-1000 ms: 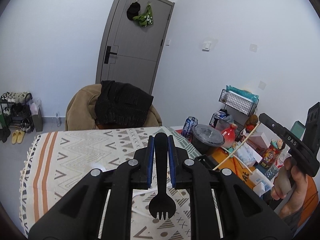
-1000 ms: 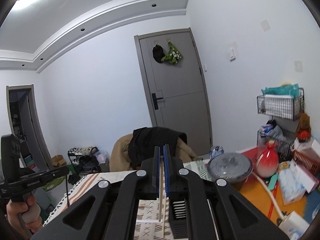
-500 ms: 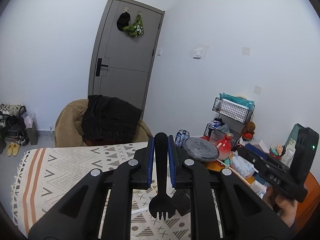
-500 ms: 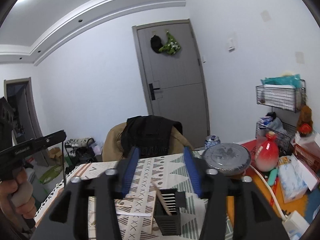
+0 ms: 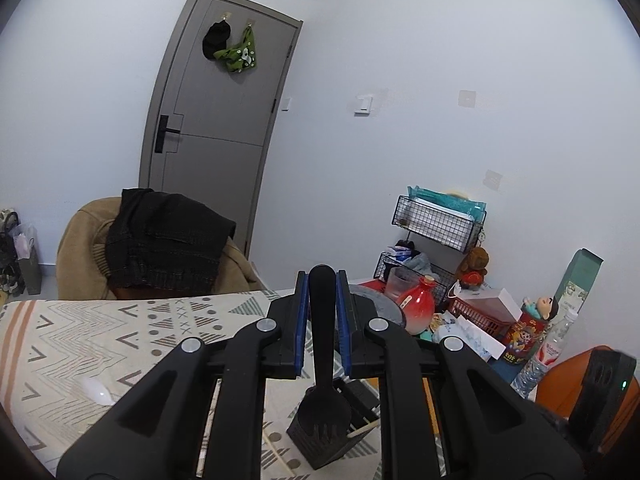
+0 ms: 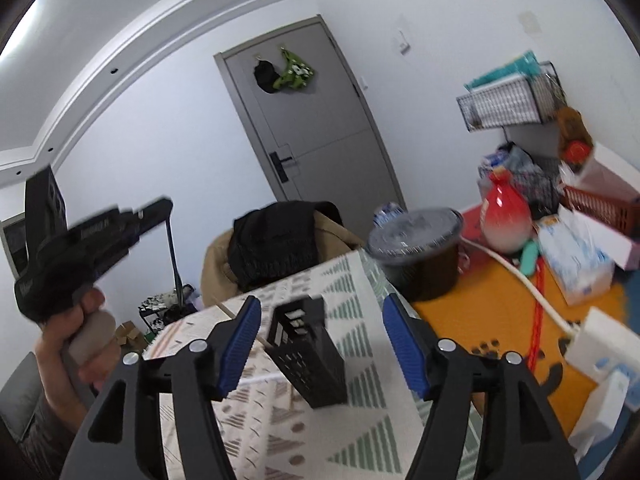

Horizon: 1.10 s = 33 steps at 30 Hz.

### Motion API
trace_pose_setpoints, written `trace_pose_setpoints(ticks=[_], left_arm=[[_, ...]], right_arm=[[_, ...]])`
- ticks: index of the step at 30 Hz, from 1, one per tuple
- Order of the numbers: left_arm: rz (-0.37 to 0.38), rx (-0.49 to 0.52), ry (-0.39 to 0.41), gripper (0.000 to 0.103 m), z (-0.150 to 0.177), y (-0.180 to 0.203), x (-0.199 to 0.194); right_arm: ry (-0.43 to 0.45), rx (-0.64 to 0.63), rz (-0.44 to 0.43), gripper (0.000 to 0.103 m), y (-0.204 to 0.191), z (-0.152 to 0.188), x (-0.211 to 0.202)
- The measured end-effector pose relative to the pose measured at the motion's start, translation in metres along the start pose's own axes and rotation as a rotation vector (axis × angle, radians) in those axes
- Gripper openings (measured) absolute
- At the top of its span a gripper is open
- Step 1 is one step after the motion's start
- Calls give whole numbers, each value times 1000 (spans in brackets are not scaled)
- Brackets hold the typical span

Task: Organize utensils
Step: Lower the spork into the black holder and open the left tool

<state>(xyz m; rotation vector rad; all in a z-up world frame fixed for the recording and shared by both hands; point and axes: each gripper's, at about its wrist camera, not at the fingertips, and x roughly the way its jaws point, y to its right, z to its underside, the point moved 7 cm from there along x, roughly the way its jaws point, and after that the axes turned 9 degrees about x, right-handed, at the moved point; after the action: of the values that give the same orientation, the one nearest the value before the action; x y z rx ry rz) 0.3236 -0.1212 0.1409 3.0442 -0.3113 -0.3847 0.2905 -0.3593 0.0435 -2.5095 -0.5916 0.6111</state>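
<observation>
My left gripper (image 5: 322,292) is shut on the handle of a black plastic spork (image 5: 323,400), tines hanging down just above a black slotted utensil holder (image 5: 320,446) on the patterned tablecloth (image 5: 80,340). A wooden chopstick (image 5: 362,431) leans in the holder. My right gripper (image 6: 322,344) is open and empty, its blue pads either side of the same holder (image 6: 306,352), above and short of it. The left gripper also shows in the right wrist view (image 6: 152,216), held by a hand, with the spork handle hanging below.
A black lidded pot (image 6: 416,252), red vase (image 6: 504,216), tissue box (image 6: 576,268) and white power strip (image 6: 600,340) crowd the orange table end on the right. Another chopstick (image 5: 280,460) lies on the cloth. A chair with dark clothes (image 5: 160,240) stands behind.
My right gripper opened and let the chopstick drop into the holder, then drew back and tilted. My left gripper carried the spork right, over the holder.
</observation>
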Motion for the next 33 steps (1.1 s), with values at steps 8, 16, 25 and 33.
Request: trace_pose_setpoints(ticks=[8, 16, 25, 33], left_arm=[[52, -47, -13, 14, 15, 12, 37], [88, -58, -70, 14, 42, 22, 64], [162, -128, -152, 29, 70, 14, 71], [96, -153, -146, 70, 78, -24, 31]], right_arm=[[-41, 63, 20, 66, 33, 19, 12], [-68, 69, 27, 67, 43, 32, 19], [-77, 92, 37, 67, 45, 40, 22], [-81, 93, 24, 71, 31, 46, 21]])
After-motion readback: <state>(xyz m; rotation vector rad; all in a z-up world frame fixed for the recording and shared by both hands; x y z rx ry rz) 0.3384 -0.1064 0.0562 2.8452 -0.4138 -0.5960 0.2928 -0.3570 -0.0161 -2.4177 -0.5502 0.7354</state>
